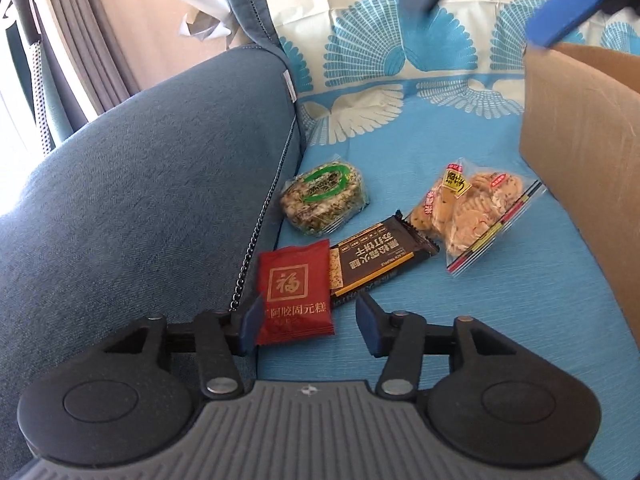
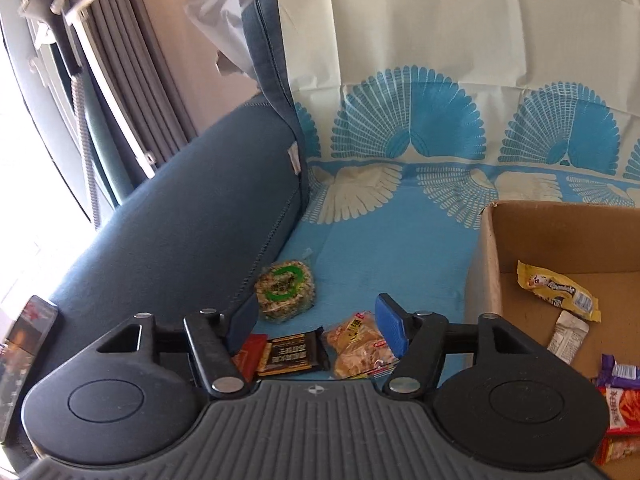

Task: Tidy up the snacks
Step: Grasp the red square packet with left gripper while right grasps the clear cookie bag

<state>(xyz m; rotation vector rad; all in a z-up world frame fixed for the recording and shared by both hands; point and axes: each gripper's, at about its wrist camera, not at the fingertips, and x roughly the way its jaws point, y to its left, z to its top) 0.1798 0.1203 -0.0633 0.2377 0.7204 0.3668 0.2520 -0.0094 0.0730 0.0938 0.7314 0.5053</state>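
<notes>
Several snacks lie on the blue cloth: a red packet [image 1: 295, 292], a dark brown biscuit bar [image 1: 378, 259], a round seeded cake with a green label [image 1: 324, 196] and a clear bag of cookies [image 1: 474, 216]. My left gripper [image 1: 310, 320] is open, low over the cloth, with the red packet between its fingers. My right gripper [image 2: 318, 326] is open and empty, held above the same snacks; the bar [image 2: 294, 352], the cookie bag [image 2: 358, 346] and the cake [image 2: 285, 290] show between its fingers. It appears blurred at the top of the left wrist view [image 1: 500, 4].
A cardboard box [image 2: 486, 264] stands to the right on the cloth, holding a yellow wrapper [image 2: 560, 290], a white packet [image 2: 568, 334] and purple and red packets. A blue sofa armrest [image 1: 140, 168] rises on the left. A patterned cloth covers the backrest [image 2: 440, 80].
</notes>
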